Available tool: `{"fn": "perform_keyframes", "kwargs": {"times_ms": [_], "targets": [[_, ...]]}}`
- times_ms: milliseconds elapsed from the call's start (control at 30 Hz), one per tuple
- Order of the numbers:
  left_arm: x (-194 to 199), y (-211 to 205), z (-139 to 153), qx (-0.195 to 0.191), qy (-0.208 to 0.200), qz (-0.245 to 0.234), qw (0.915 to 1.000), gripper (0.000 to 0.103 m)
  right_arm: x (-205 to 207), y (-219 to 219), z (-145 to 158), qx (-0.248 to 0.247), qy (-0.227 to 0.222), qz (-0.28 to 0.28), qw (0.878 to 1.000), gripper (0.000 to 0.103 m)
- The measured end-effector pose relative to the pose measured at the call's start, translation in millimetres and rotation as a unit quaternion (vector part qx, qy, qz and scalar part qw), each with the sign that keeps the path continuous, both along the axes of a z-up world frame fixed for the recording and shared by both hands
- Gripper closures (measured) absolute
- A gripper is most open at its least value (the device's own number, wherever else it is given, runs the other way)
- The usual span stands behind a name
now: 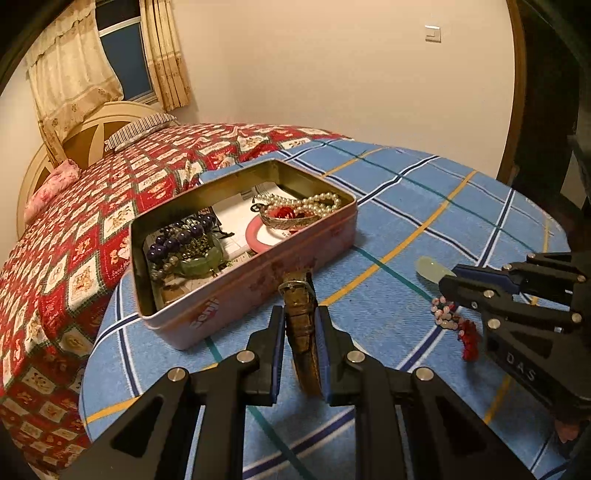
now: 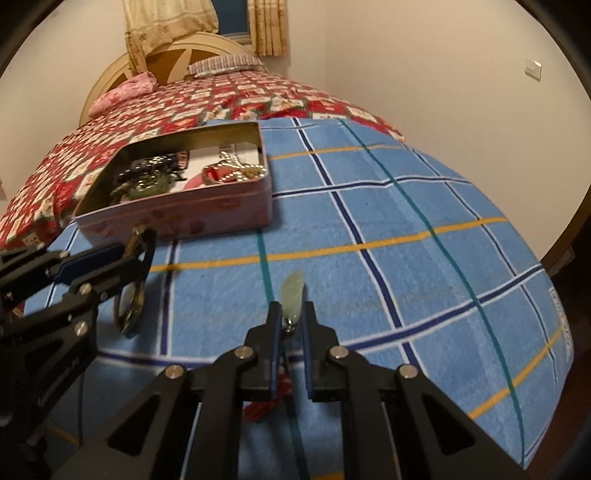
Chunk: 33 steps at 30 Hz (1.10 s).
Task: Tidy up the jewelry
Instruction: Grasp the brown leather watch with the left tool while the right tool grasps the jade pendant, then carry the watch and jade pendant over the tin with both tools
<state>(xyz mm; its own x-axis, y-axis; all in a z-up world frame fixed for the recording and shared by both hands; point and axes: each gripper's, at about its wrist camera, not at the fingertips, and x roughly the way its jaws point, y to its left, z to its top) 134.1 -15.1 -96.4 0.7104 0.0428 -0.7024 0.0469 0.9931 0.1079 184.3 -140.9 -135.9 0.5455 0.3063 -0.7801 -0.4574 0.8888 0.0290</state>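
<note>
Gripping both items near the pink tin [image 1: 236,295].
Your left gripper [image 1: 301,332] clamps the watch strap [image 1: 303,325]; your right gripper [image 2: 290,325] appears closed on the jade pendant [image 2: 291,295]. Open blue cloth [image 2: 406,277] lies rightward.

My view: blue checked cloth [image 1: 424,206] over red patterned bedspread [image 1: 92,236]; striped pillow [image 1: 142,129], curtains [image 1: 74,66], wall switch [image 1: 433,34].

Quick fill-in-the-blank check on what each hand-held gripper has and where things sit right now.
1. The left hand-held gripper is shut on a brown watch ____.
2. The pearl necklace lies inside the pink ____.
3. The right hand-held gripper grips a pale ____ pendant.
4. The blanket is mainly ____.

Missing: strap; tin; green; blue
</note>
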Motion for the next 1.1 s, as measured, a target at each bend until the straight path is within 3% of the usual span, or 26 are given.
{"fn": "perform_keyframes", "kwargs": {"times_ms": [600, 1100], "targets": [[-30, 12, 38, -0.002, -0.036, 0.003, 0.9993, 0.090, -33, -6, 41, 0.023, -0.044, 0.009, 0.999, 0.091], [-31, 32, 67, 0.006, -0.060, 0.021, 0.9979, 0.090, -29, 10, 63, 0.026, -0.074, 0.035, 0.996, 0.091]]}}
